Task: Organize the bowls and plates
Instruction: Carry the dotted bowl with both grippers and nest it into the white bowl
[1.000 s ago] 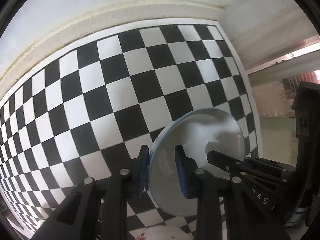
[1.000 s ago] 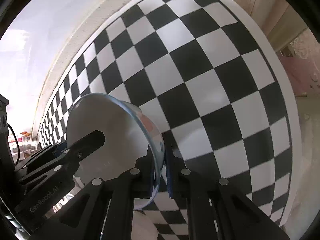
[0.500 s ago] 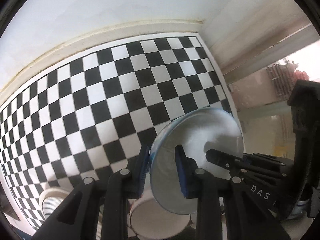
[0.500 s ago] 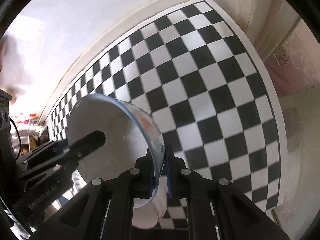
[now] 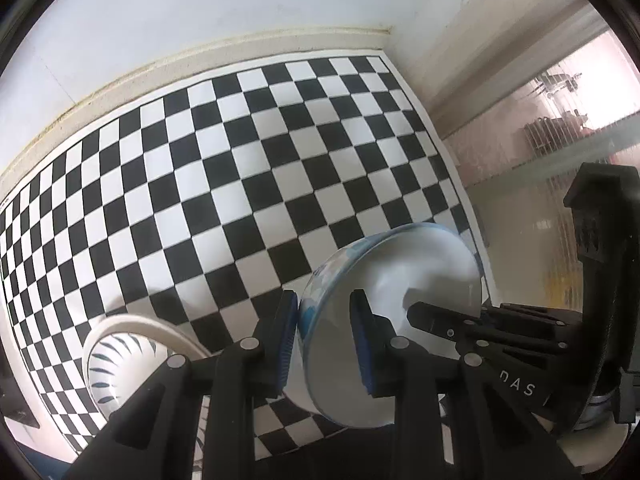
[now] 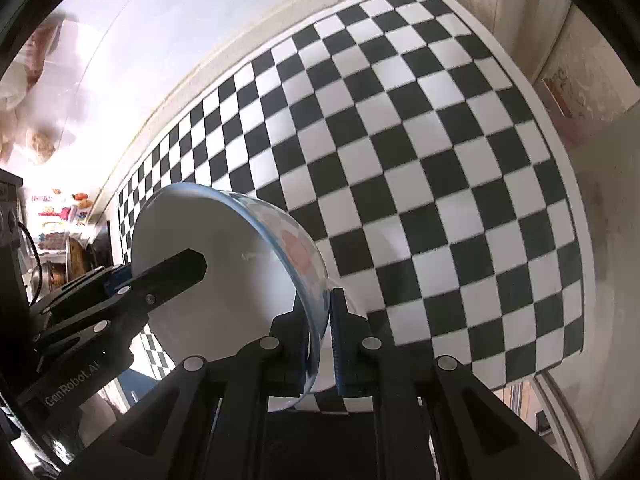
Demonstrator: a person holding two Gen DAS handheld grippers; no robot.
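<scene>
Item: one white bowl with a blue rim [image 5: 400, 320], which we hold in the air above the chequered bench [image 5: 240, 184], tilted on edge with its hollow facing the right claw's side. Left claw [image 5: 326, 340]: pointed steeply down, clamped on the near rim with one blue pad inside and one outside; right claw [image 6: 320, 336]: also pointed steeply down, clamped on the opposite rim, its arm visible across the bowl in the left wrist view. Also noted: a second white bowl with dark leaf strokes [image 5: 120, 356], standing on the bench, lower left of the left wrist view.
</scene>
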